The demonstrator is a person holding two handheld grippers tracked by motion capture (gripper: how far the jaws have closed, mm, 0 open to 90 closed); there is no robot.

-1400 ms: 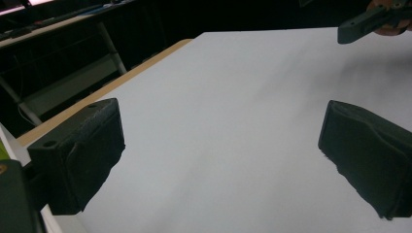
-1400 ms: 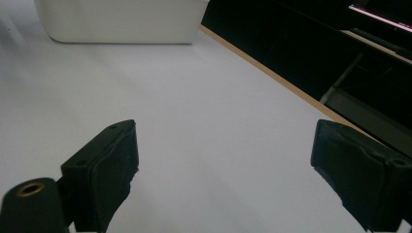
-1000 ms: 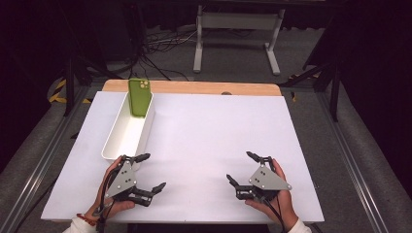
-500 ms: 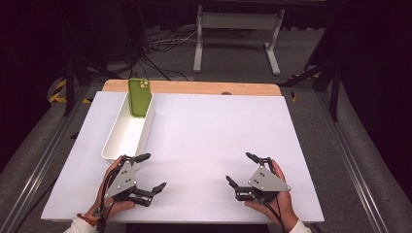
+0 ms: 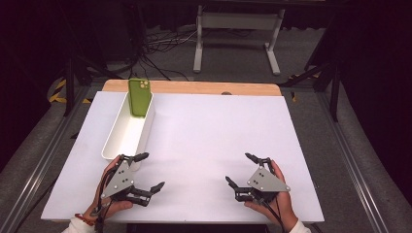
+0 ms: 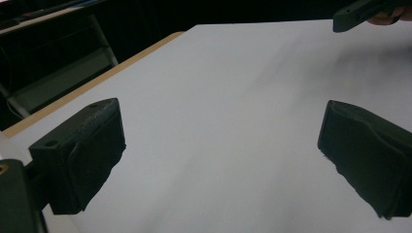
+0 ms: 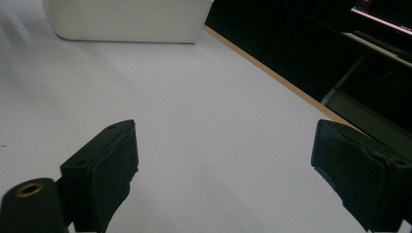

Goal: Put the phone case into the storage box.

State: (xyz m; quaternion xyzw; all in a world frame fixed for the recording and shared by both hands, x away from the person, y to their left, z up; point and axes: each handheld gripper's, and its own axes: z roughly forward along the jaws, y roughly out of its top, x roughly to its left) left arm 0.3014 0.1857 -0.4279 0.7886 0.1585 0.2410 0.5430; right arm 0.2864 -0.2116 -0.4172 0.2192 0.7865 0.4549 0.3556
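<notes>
1. Two grippers rest low over the near part of the white table (image 5: 204, 145), one in each hand, and both hold nothing.
2. On the near left, the left gripper (image 5: 148, 171) has its jaws spread wide; in the left gripper view there is only bare table surface between the two black pads (image 6: 82, 155).
3. On the near right, the right gripper (image 5: 241, 169) is also wide, and its own view shows bare table between its pads (image 7: 104, 170).
4. At the far left stands a long white tray (image 5: 124, 141), with its near end just beside the left gripper.
5. At the far end of the tray, a green phone (image 5: 138, 97) leans upright against the wall, its back and camera lenses turned to the person.
6. I judge that the work is at its very beginning: no thing is touched yet, and both hands wait in a start position.
7. For the next move, the left gripper is the closer one; it probably has to travel far along the tray, come down over the top edge of the phone, and close on its thin sides without pushing the tray away.
</notes>
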